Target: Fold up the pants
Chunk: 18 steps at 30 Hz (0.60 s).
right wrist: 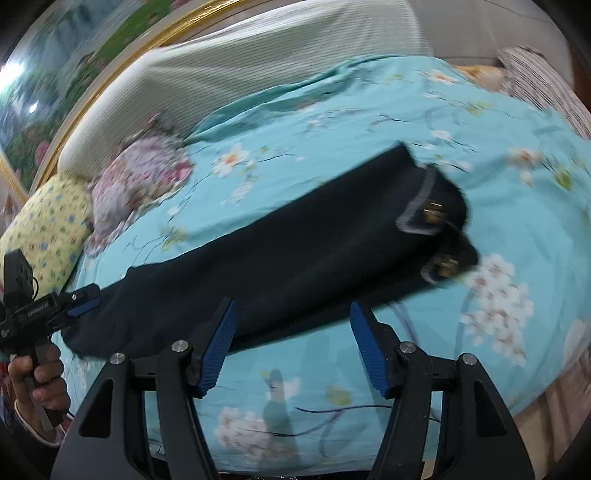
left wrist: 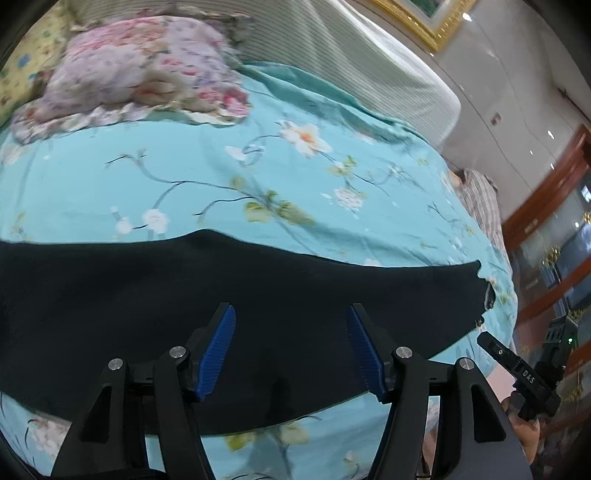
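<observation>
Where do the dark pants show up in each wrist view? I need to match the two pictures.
Left wrist: the dark pants span the lower middle as a wide band, left edge to right, behind the open left gripper.
Right wrist: a slanted strip from lower left to the waistband at upper right, above the open right gripper.
Shared landmark: the pink floral pillow.

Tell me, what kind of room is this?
Most likely a bedroom. The dark pants lie on a bed with a blue flowered sheet, pillows sit by a padded headboard, and a gold-framed picture hangs above.
</observation>
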Available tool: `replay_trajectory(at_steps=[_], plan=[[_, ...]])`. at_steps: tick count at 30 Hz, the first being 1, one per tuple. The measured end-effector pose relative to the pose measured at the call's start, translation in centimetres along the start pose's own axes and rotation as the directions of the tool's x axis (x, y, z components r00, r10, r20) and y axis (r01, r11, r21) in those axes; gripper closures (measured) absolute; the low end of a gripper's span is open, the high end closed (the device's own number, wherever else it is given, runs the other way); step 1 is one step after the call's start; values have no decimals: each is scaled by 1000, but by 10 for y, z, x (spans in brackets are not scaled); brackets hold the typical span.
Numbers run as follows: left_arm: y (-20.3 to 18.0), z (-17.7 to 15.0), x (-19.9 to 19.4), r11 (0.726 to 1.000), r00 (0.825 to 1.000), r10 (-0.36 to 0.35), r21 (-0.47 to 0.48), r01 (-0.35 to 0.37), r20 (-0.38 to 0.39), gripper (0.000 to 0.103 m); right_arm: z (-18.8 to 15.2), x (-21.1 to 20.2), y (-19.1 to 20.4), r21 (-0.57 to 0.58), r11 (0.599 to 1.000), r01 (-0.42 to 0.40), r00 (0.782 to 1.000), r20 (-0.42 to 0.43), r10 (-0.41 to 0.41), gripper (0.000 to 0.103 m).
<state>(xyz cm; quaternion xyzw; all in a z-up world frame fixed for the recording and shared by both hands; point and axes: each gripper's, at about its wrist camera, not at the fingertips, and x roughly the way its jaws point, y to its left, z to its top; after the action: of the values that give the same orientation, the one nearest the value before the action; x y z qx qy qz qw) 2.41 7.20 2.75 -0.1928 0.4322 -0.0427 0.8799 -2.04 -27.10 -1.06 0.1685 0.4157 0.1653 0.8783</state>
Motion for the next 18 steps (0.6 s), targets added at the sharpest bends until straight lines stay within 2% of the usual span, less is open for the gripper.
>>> replay_trajectory(at_steps=[4,10,18], plan=[[-23,8,10,999,1000,-15,52,16,-18,37,2,-3,-19,64,998,11,1000,16,-12,38],[-53,21,29,991,998,-44,126,50,-53,35,4,-5,-39,160,987,6,999,34,-12,30],[-95,36,67,965,983,-89,232,125,-159,33,9,1,-73,341,939,-43,998,57,25,29]])
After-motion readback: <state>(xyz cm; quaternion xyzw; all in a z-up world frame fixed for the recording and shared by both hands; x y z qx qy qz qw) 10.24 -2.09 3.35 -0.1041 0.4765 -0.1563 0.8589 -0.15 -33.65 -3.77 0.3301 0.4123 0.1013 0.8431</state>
